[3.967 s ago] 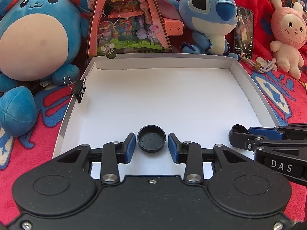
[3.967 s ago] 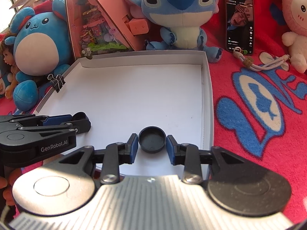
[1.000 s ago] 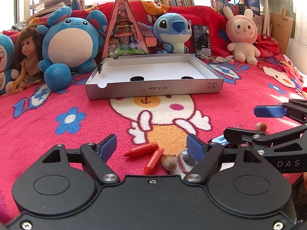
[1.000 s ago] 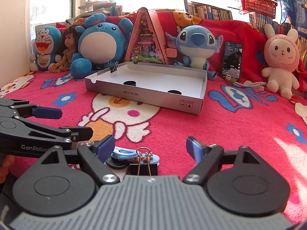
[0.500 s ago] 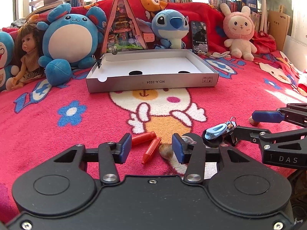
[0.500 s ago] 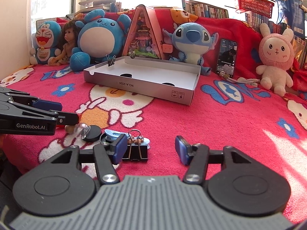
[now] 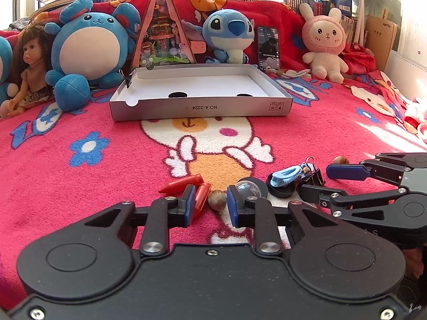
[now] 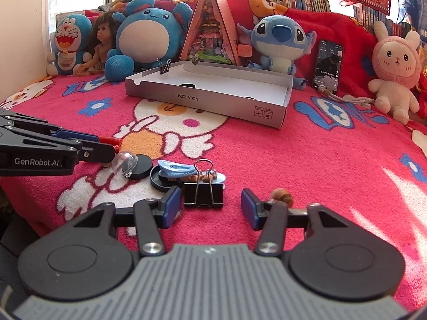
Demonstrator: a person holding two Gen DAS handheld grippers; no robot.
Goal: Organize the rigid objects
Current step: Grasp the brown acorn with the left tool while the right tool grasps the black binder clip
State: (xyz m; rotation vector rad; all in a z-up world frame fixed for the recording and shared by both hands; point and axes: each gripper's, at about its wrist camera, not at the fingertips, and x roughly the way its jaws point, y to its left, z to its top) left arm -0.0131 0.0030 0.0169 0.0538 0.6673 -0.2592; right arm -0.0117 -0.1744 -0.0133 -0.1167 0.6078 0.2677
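Resting low over a red cartoon blanket (image 7: 307,122), two hand-held grippers face a grey box (image 7: 200,108) set far back before a row of plush toys. In the left view, the left gripper (image 7: 208,204) has its blue pads closing around a brown nut (image 7: 216,200); a red crayon (image 7: 201,194) lies against the left pad, a second crayon (image 7: 181,184) just beyond, and I cannot tell whether the pads touch the nut yet. Only this view shows the nut; the right view hides it behind the left gripper's fingers. In the right view, the right gripper (image 8: 208,209) has its jaws closing, still apart, with a black binder clip (image 8: 203,193) between them, nearer the left pad and not yet pressed. Past the clip lie a blue clip (image 8: 177,169) on a black cap (image 8: 160,180), another cap (image 8: 140,166) and a clear dome (image 8: 125,162). A second nut (image 8: 283,196) sits by the right pad. Two caps lie inside the box. Compared with a second ago, both pairs of jaws are much narrower, and the hands have barely moved.
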